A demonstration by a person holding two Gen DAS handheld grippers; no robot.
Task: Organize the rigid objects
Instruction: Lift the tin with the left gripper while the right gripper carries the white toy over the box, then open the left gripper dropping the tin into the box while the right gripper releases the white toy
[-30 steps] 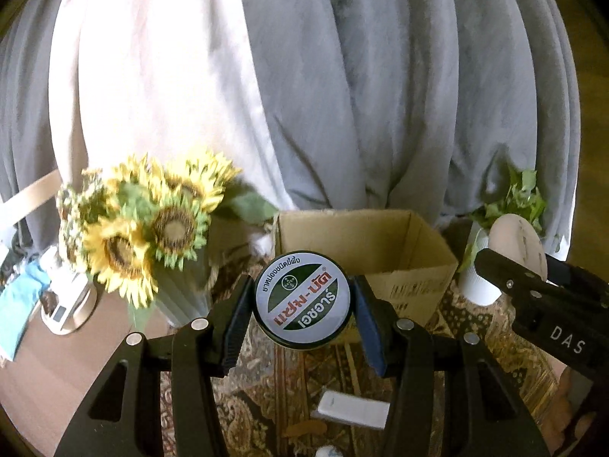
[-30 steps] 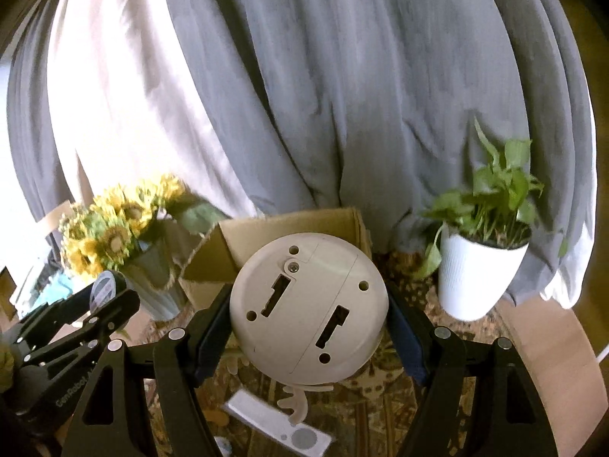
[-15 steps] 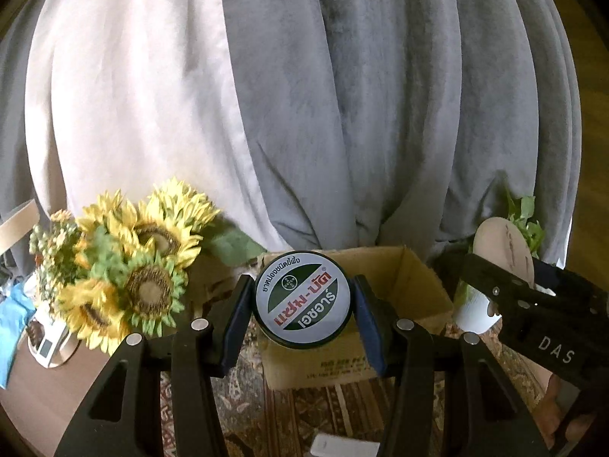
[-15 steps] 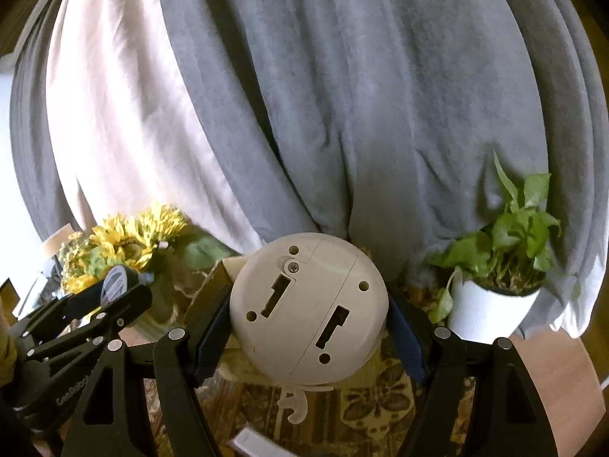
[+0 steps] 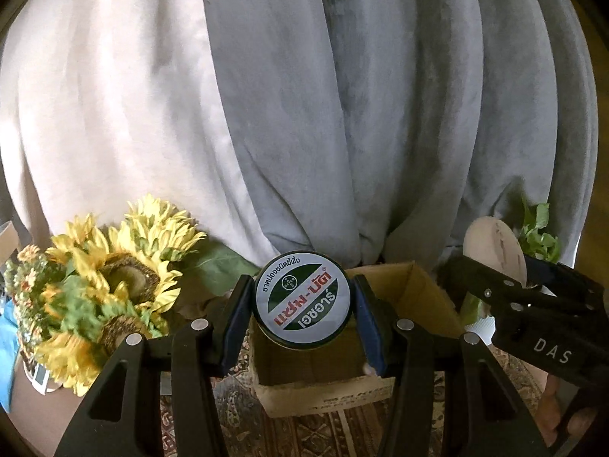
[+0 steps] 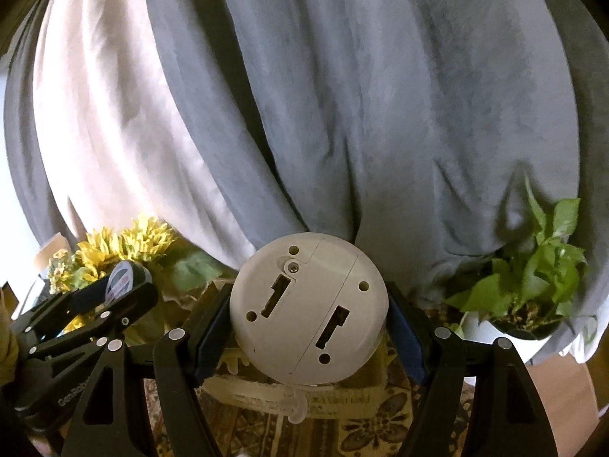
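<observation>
- At the far left, a bunch of artificial sunflowers (image 5: 110, 285) stands at the edge of the surface (image 5: 30, 407), yellow heads toward the cameras; the right wrist view shows the same bunch (image 6: 125, 243) behind the other gripper.
- The left gripper (image 5: 302, 304) has its jaws clamped on a round tin (image 5: 302, 302), one blue pad against each side of its rim. The white, green and red printed lid faces the camera, and the tin is held in the air in front of the cardboard box's opening.
- From the right wrist view the left gripper (image 6: 125, 285) shows side-on at lower left, the tin (image 6: 122, 281) between its tips.
- The cardboard box (image 5: 323, 392) sits open on a patterned rug (image 5: 304, 434) that covers the surface, with pale and grey curtains (image 5: 342, 114) hanging behind it.
- The right gripper (image 6: 309, 314) is closed on a round white plastic device (image 6: 309, 314), flat underside toward the camera, showing two keyhole slots, a screw and small holes. It is held off the surface, just in front of the box (image 6: 274, 396).
- In the left wrist view the right gripper (image 5: 506, 266) enters from the right, the device (image 5: 495, 251) seen edge-on between its jaws.
- At the far right, a leafy green plant (image 6: 540, 266) in a white pot (image 6: 510, 339) stands near the curtain.
</observation>
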